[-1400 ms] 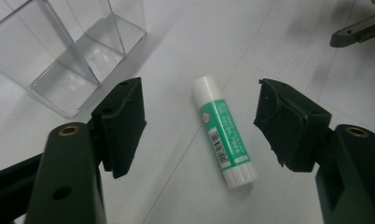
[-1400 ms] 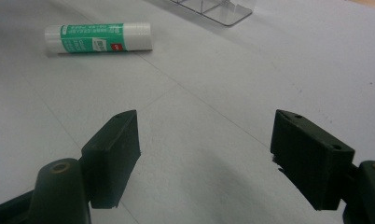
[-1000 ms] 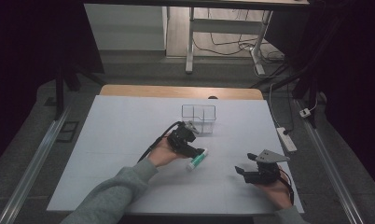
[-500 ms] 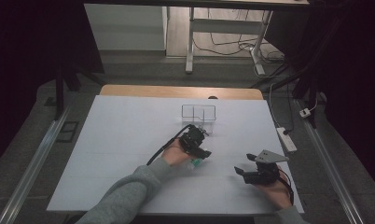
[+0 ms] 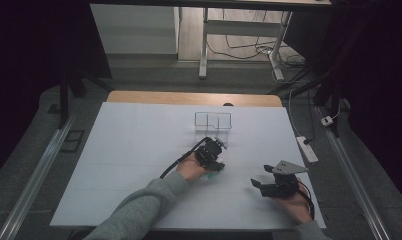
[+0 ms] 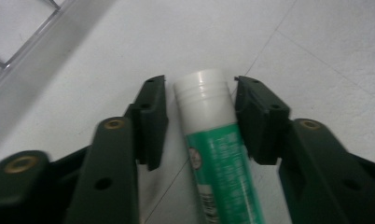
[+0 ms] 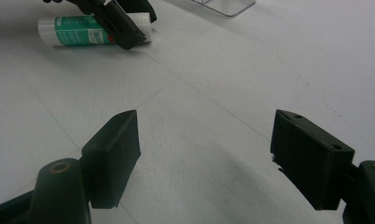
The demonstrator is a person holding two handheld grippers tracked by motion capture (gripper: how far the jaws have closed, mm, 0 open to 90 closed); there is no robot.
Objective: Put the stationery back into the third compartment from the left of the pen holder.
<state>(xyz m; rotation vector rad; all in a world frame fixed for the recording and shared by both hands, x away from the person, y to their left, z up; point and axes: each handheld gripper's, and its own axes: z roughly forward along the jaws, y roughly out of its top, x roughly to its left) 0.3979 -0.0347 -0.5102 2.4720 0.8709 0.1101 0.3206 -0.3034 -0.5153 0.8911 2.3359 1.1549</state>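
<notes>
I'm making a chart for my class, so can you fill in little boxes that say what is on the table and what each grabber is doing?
Table: white table
Glue stick: green glue stick with white cap, lying flat
Clear box: clear organizer, beyond the glue stick
Left grabber: left gripper, jaws open on either side of the glue stick, small gaps showing
Right grabber: right gripper, jaws wide open, nothing between them
Holding anything: not yet
</notes>
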